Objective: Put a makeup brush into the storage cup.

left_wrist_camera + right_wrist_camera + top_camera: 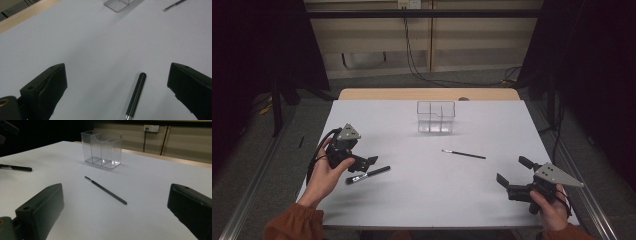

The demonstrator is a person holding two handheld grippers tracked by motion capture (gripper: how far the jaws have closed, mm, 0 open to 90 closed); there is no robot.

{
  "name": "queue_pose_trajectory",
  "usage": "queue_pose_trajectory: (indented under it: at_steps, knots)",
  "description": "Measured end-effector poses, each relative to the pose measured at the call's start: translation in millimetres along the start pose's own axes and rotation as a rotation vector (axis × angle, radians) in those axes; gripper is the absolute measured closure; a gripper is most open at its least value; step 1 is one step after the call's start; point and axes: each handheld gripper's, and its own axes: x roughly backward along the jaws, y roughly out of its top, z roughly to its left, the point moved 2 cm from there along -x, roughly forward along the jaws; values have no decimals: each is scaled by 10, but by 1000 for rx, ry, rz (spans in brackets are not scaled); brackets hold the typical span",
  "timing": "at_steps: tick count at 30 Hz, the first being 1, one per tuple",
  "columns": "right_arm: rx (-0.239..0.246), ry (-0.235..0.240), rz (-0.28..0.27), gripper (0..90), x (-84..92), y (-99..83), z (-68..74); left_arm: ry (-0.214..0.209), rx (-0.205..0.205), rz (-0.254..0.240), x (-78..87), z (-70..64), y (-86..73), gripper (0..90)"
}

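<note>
dim room, dark at the edges; my white table (422, 190) takes soft light from above. faint shadows, mild glare on the clear box (102, 148), my near jaws blurred.

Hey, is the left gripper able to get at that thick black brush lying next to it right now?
Probably yes. The left gripper is open, and the thick black brush lies flat on the table between its fingers, with nothing else near it to block the way.
</note>
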Motion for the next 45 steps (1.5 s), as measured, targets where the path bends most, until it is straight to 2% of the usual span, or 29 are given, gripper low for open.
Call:
queue_pose_trajectory:
  at_steps: [1, 3, 4, 8, 10, 13, 14, 16, 17, 19, 20, 21, 23, 24, 28, 30, 34, 40, 45]
  knots:
    - [-2, 0, -1, 0, -1, 1, 2, -16, -4, 17, -14, 3, -2, 31]
    - [3, -2, 3, 0, -4, 0, 3, -20, -15, 67, -49, 7, -9, 33]
    - [3, -2, 3, 0, -4, 0, 3, -20, -15, 67, -49, 7, -9, 33]
    - [0, -5, 3, 1, 1, -4, -4, -31, -32, 122, -65, 1, 3, 35]
    - [0, -5, 3, 1, 5, -5, -3, -59, -48, 158, -77, -20, 21, 39]
    - [4, -4, 4, 1, 8, -5, 0, -63, -49, 180, -99, -34, 24, 44]
    - [2, -4, 3, 1, 8, -5, 2, -91, -51, 212, -124, -40, 16, 45]
    - [1, -6, 4, 1, 9, -6, -2, -96, -47, 221, -141, -49, 8, 53]
    - [2, -6, 5, 1, 8, -6, -3, -115, -62, 261, -166, -61, -10, 54]
    - [0, -6, 5, 1, 6, -7, -2, -125, -74, 277, -180, -65, -16, 55]
    - [1, -6, 5, 1, 4, -7, -1, -138, -99, 293, -204, -83, -27, 64]
    - [2, -5, 5, 1, 2, -7, 0, -138, -99, 293, -204, -83, -27, 72]
    - [1, -1, 12, 1, -2, -10, 7, -170, -99, 324, -229, -80, -34, 71]
    - [1, -1, 12, 1, -2, -10, 7, -172, -96, 327, -245, -77, -36, 72]
    - [7, 0, 18, 0, -7, -16, 10, -195, -125, 391, -302, -82, -56, 72]
    - [6, 0, 19, 0, -6, -16, 8, -195, -128, 405, -310, -85, -64, 71]
    - [5, 0, 17, 0, -6, -14, 16, -240, -168, 443, -363, -71, -123, 57]
    - [10, -6, 12, 0, -1, -10, 15, -250, -184, 472, -424, -72, -156, 81]
    - [7, -3, 13, 0, -5, -10, 20, -262, -185, 495, -484, -100, -167, 65]
